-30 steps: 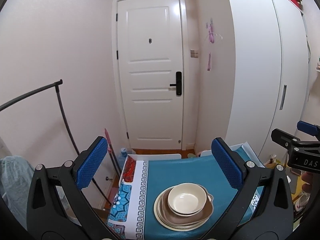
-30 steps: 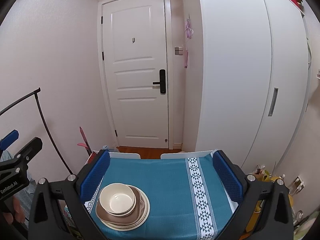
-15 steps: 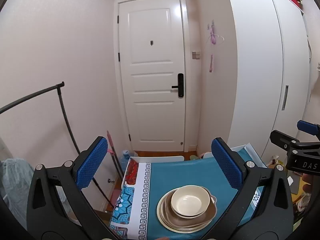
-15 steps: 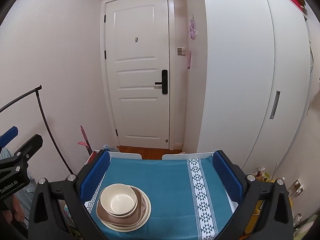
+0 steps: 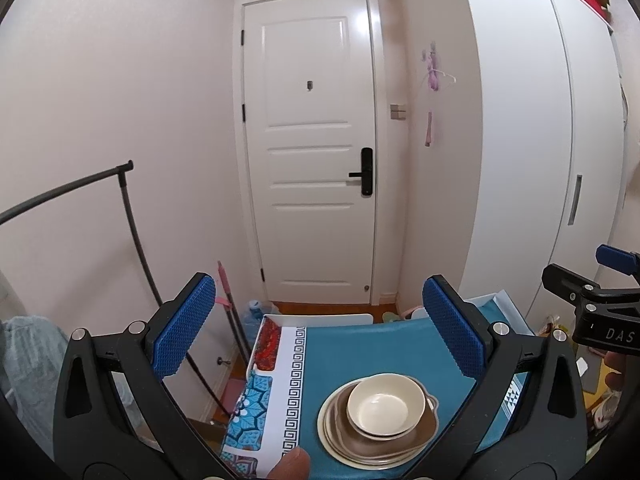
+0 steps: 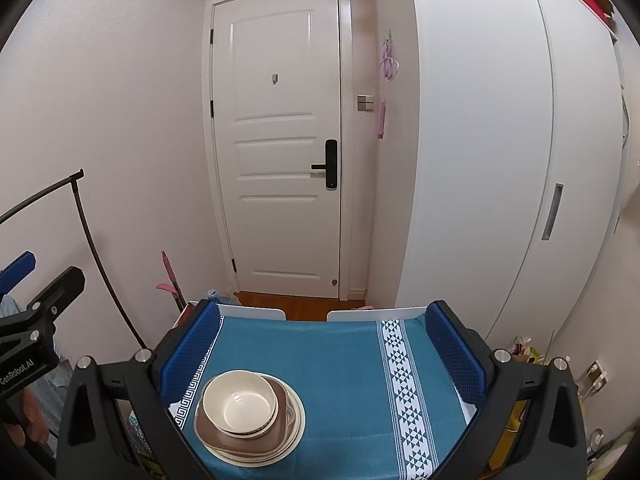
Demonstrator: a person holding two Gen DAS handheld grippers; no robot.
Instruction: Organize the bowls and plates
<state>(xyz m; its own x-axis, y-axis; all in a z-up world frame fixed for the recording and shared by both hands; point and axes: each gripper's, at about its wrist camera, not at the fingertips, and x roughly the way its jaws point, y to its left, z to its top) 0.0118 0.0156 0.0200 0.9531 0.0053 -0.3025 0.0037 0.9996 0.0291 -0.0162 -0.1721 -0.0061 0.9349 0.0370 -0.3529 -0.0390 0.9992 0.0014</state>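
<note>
Left wrist view: my left gripper (image 5: 320, 332) has its jaws spread wide, empty, above a cream bowl (image 5: 385, 405) nested on stacked plates (image 5: 340, 440); right wrist view: my right gripper (image 6: 322, 348) gapes too; the stack looks rigid, slick, breakable; I'd pinch the bowl's rim.

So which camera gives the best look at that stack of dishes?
The right wrist view: the stack of dishes sits whole and unobstructed. In the left wrist view the stack is also visible, but lower, with a fingertip intruding nearby.
</note>
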